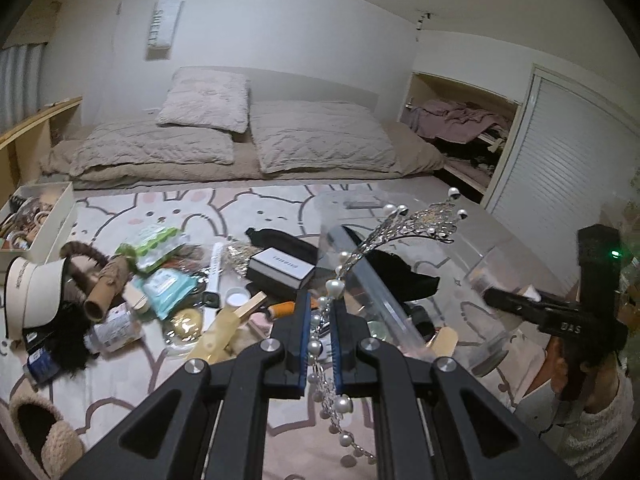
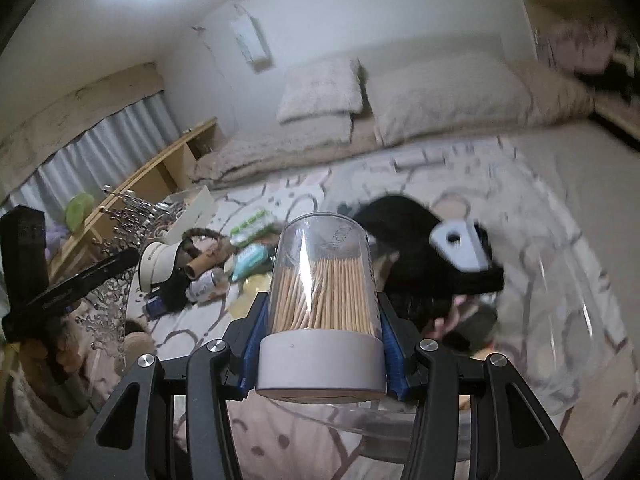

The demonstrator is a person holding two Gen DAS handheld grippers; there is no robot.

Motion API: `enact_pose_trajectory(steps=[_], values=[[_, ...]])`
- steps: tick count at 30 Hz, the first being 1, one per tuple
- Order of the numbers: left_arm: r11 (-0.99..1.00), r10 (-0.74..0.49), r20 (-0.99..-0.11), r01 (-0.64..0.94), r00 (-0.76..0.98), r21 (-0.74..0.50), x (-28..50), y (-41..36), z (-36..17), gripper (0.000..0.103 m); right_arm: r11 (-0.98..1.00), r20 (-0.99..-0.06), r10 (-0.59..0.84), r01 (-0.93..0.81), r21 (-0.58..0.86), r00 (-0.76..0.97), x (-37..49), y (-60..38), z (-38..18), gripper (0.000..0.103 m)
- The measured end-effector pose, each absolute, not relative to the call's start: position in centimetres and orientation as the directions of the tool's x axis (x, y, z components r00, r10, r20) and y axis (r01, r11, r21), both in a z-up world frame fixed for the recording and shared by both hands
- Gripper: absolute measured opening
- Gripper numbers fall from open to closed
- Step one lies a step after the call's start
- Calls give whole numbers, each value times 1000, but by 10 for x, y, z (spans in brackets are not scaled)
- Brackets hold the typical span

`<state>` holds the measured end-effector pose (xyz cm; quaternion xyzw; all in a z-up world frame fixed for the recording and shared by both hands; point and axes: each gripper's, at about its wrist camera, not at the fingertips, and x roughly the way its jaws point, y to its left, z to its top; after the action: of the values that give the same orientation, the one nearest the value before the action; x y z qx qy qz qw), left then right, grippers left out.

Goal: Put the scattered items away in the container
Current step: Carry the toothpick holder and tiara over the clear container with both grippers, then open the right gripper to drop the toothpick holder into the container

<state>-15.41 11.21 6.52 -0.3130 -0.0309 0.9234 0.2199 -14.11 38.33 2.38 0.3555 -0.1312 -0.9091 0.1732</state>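
Note:
My left gripper is shut on a silver tiara with pearls, whose arch rises up and to the right above the fingers. My right gripper is shut on a clear toothpick jar with a grey base, held off the rug. A clear plastic container lies just beyond the tiara, with dark items in it. In the right wrist view its see-through wall curves at the right. The right gripper shows at the right edge of the left wrist view, the left gripper with the tiara at the left of the right wrist view.
Scattered on the bunny rug: a black-and-white box, green packet, teal packet, cardboard tube, white visor, bottle, slipper. A white box of bangles stands at the left; a bed lies behind.

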Motion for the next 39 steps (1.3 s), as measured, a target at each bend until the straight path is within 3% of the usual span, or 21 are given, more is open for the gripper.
enact_pose_trajectory(steps=[7, 19, 30, 39], values=[[-866, 486, -561, -455, -670, -207, -167, 152, 71, 10, -919, -677, -379, 173, 354, -630, -161, 409, 6, 51], [-812, 572, -539, -519, -618, -267, -187, 187, 79, 10, -952, -843, -281, 246, 184, -459, -219, 377, -11, 51], [-825, 563, -507, -483, -652, -295, -199, 154, 84, 10, -942, -918, -286, 256, 216, -276, -287, 348, -36, 51], [-856, 518, -479, -430, -709, -288, -204, 121, 89, 10, -955, -950, -217, 252, 158, -226, -329, 334, -64, 51]])
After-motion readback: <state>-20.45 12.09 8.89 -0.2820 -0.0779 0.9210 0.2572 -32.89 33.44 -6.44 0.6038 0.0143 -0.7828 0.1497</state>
